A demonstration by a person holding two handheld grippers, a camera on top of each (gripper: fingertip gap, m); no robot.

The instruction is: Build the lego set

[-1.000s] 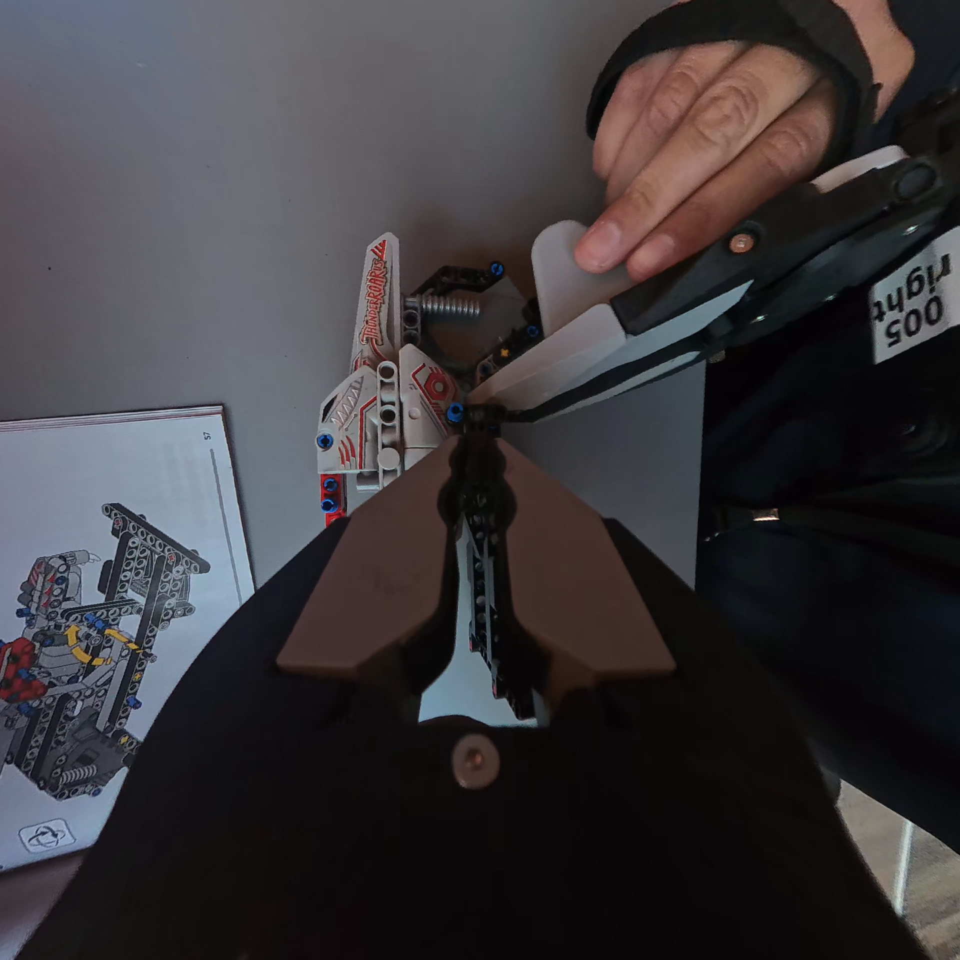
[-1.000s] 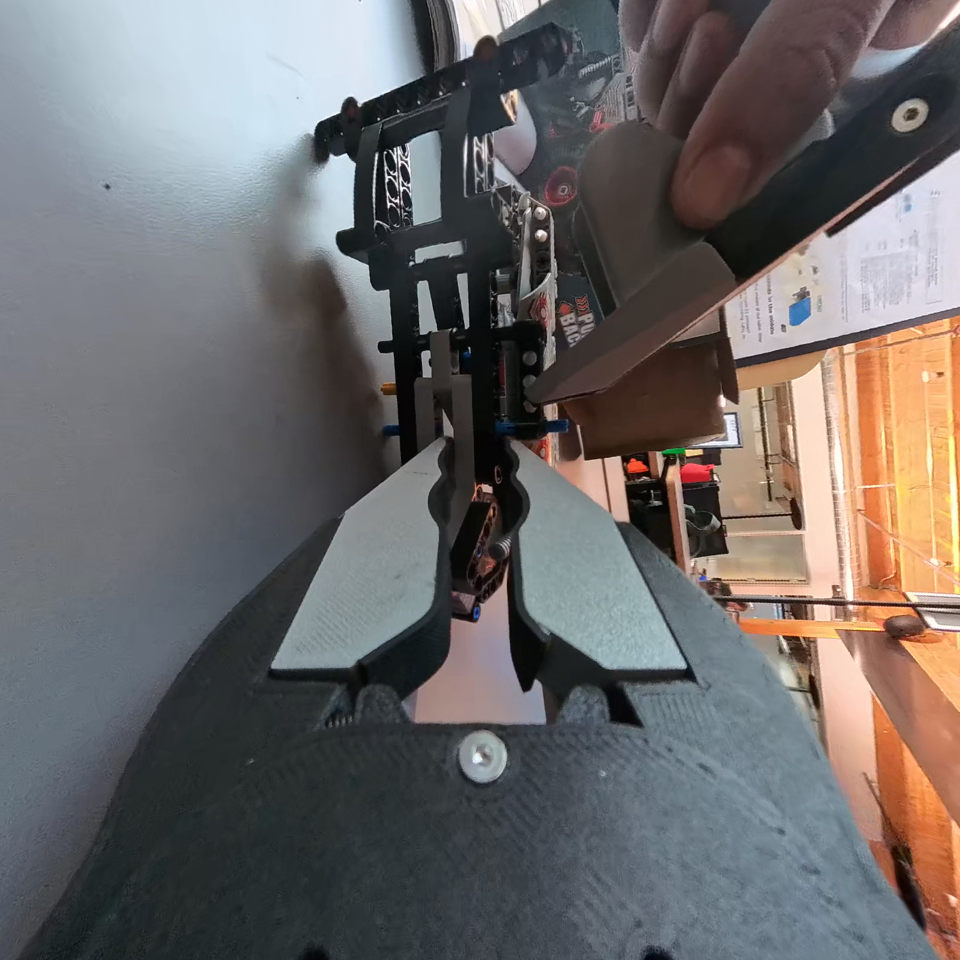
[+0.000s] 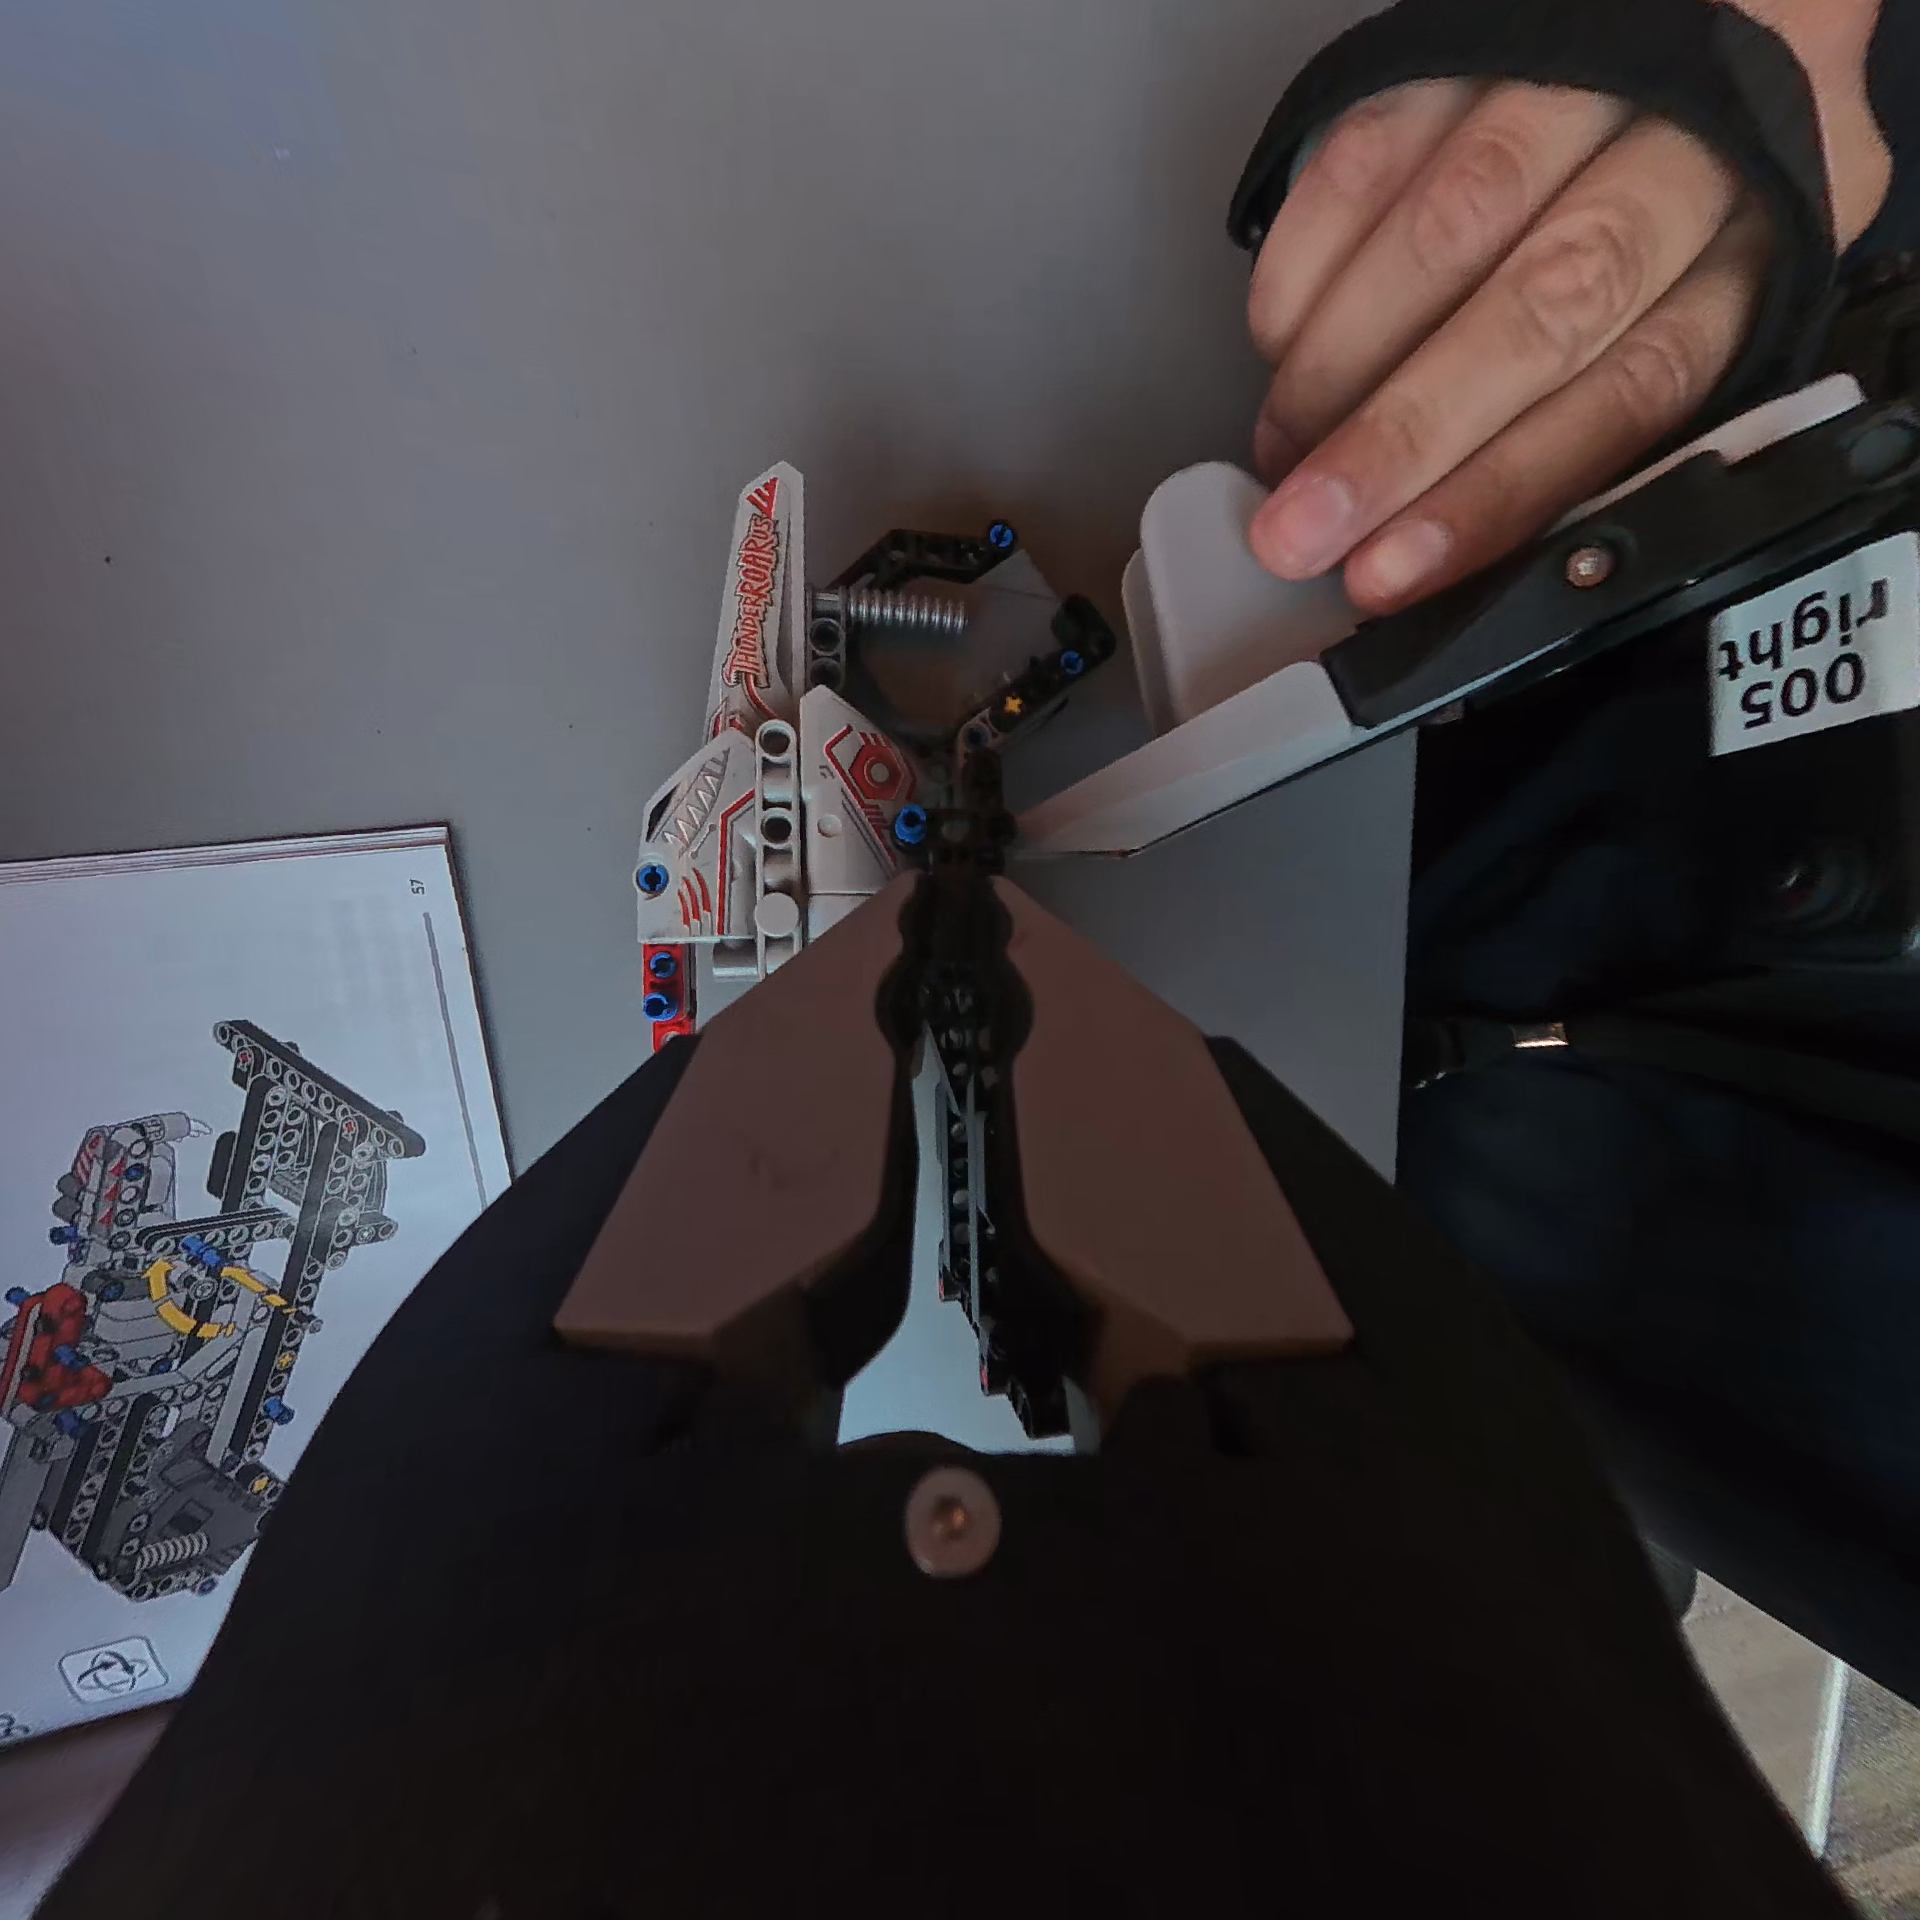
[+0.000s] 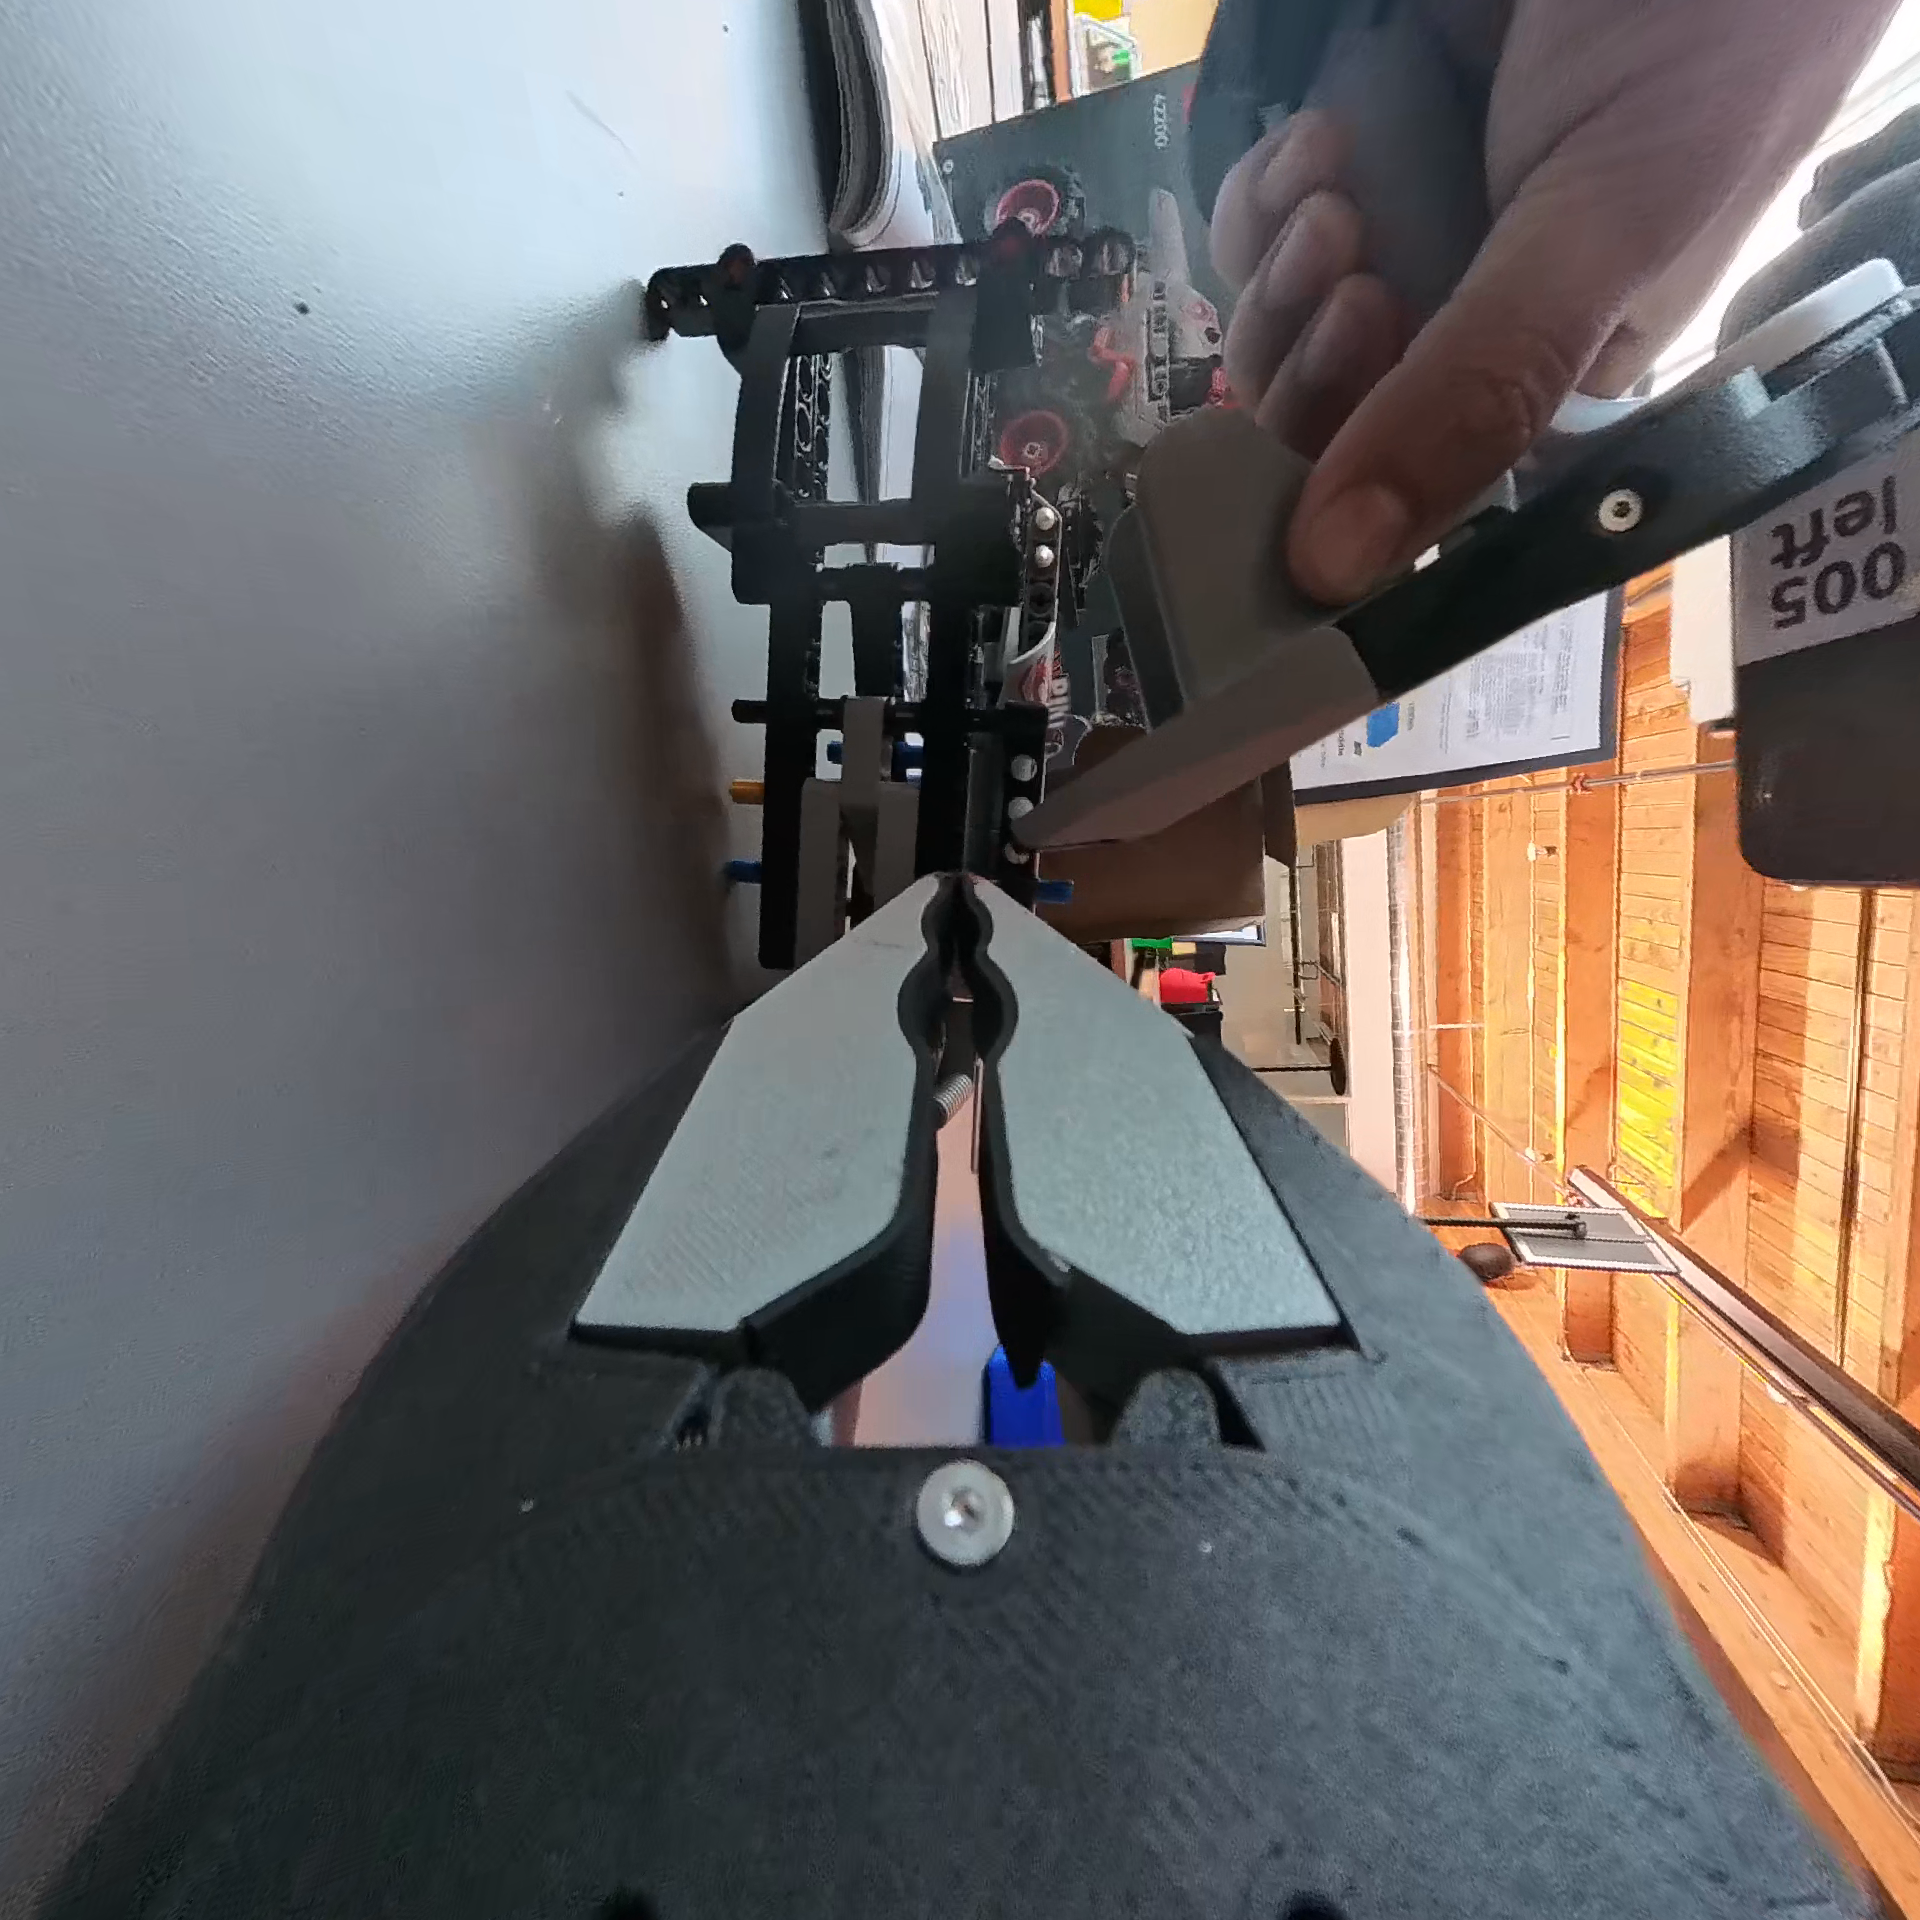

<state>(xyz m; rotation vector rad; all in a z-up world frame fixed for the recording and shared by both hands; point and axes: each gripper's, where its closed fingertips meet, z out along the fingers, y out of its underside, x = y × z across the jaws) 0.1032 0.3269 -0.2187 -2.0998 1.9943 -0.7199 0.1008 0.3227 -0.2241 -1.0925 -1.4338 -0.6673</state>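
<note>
**Right jaws close down on the model**

The left hand-held gripper (image 3: 956, 894) is clamped shut on a black beam of the model (image 3: 774, 790), which runs back between its brown fingers; this grip looks the same as a second ago, so it serves as the steadying hold; the right hand-held gripper (image 4: 961, 888) is what has changed: a second ago its jaws stood apart around a black strut with a spring (image 4: 951, 1096), and now they are drawn in until the tips almost meet at the model's black frame, with the spring showing in the narrow gap behind; whether the tips pinch the strut or the frame itself I cannot tell; my reading is that the strut is being pressed home, and the next need is a check that its pins have seated; the model is held between the two tools just over the grey surface (image 3: 364, 416), its white and red panels pointing away from the left camera; farther off, the booklet (image 3: 239, 1039) lies open on the surface to the left, and a dark box (image 4: 1081, 177) stands behind the frame.
</note>
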